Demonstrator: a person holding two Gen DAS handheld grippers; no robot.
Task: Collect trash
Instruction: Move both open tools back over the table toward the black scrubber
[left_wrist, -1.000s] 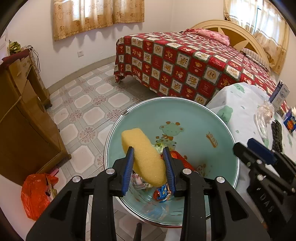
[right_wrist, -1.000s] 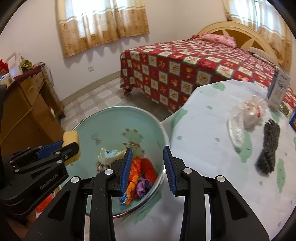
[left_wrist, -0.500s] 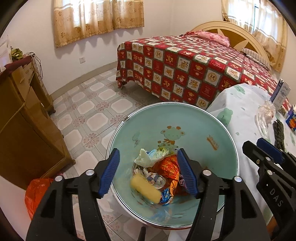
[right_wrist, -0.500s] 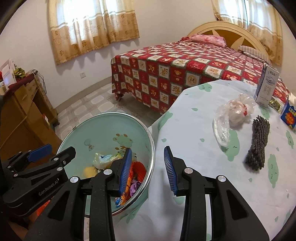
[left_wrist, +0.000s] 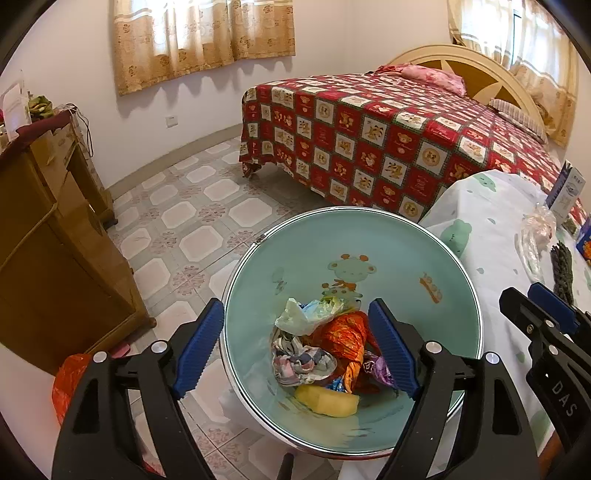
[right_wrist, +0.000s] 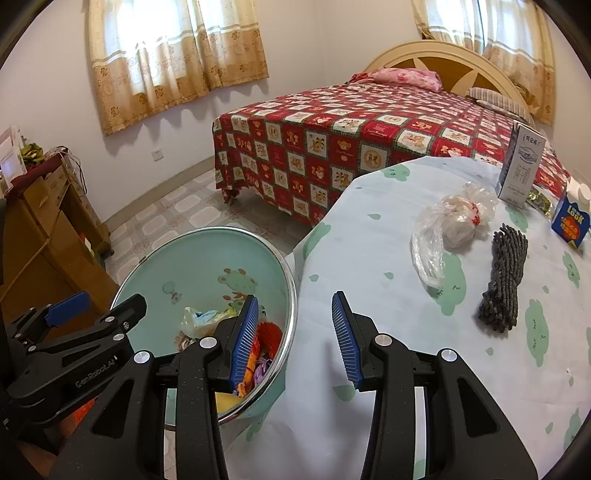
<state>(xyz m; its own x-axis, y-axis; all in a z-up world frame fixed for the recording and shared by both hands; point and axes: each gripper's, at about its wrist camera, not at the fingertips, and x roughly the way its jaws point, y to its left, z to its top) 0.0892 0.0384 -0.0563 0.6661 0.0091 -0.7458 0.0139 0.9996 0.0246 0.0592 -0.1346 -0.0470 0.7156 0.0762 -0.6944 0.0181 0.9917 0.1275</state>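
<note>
Yellow sponge (left_wrist: 327, 399) is seen lying loose at the bottom of the pale green trash bin (left_wrist: 399, 243), against the near wall, below crumpled wrappers (left_wrist: 332, 339) and a wad of thin plastic. The left tongs (left_wrist: 295, 347) are held above the bin's mouth; their jaws are opening, already spread wide, and nothing is gripped between them, the sponge and wrappers being only seen through the gap. The right tongs (right_wrist: 293, 338) are held over the near edge of the table (right_wrist: 369, 236), at the bin's rim, with their jaws opening from a narrow gap and nothing pressed between the blue pads. The bin is stood on the tiled floor just beside the table, which is covered with a light cloth printed with green shapes. On that cloth, well apart from the right tongs, a knotted clear plastic bag (right_wrist: 448, 230) and a dark grey knitted bundle (right_wrist: 504, 278) are left lying near each other, with 2 cartons (right_wrist: 521, 170) stood behind them.
</note>
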